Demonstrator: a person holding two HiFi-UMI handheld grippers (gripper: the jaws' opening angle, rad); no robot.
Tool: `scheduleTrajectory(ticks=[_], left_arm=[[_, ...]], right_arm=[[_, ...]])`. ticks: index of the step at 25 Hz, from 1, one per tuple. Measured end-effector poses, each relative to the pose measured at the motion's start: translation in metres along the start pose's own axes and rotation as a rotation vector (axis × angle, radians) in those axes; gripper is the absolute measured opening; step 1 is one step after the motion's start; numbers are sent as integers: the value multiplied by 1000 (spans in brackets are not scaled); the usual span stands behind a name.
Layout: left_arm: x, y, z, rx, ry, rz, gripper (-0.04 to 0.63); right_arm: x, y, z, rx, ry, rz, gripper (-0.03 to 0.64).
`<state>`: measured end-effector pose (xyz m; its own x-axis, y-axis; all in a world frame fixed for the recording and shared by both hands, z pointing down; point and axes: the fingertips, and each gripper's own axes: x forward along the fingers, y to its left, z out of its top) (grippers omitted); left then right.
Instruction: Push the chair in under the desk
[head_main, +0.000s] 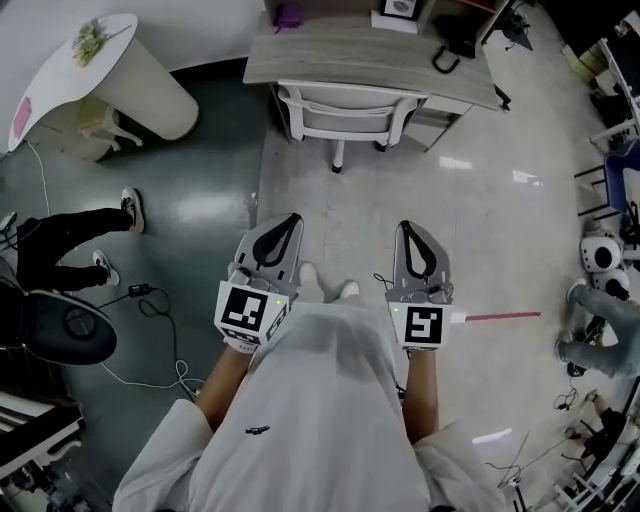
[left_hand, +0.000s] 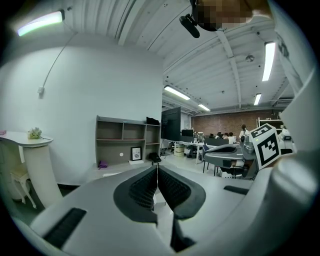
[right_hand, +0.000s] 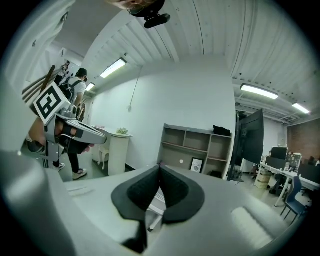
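Risk, reach: left gripper (head_main: 288, 220) and right gripper (head_main: 411, 228) hang well short of the desk (head_main: 330, 55), so I reckon a push from here meets only air
Risk, skew: a shove on one end of the chair (head_main: 345, 110) back could swing it and jam an arm against the desk's front edge
Risk, jolt: hitting the desk hard might rattle the picture frame (head_main: 398, 10) and black bag (head_main: 455, 40) on top of it
Left gripper: jaws pressed together, nothing between them
Right gripper: jaws together too, empty
Chair look: white, slatted back, curved arms, thin legs showing below
Chair place: at the desk's front edge, back towards the person, seat seemingly partly under; how far in, can't tell
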<state>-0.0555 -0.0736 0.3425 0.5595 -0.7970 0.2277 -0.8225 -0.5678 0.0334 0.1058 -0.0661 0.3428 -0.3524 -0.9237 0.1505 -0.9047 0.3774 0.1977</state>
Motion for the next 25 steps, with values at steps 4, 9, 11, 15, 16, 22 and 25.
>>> scheduleTrajectory(ticks=[4,9,11,15,16,22,25], left_arm=[[-3,-6,-2,10,5,-3,9],[-14,-7,-2,6,0,5,8],[-17,-7,-3,4,-2,9,8],[-21,-7,-2,1,-10,15,8],[-22,-6,-3,-3,-13,19,8],[-28,-5,-2,-4,-17,22,8],[-28,-4,1,0,-17,20,8]], right_arm=[[-2,0,0,5,-1,8,12],[-5,3,5,0,-18,16,12],[-6,3,7,0,-20,19,12],[-7,6,7,2,-25,23,12],[-7,7,6,8,-27,22,12],[-8,14,12,7,-35,26,12],[-7,15,13,11,-35,29,12]])
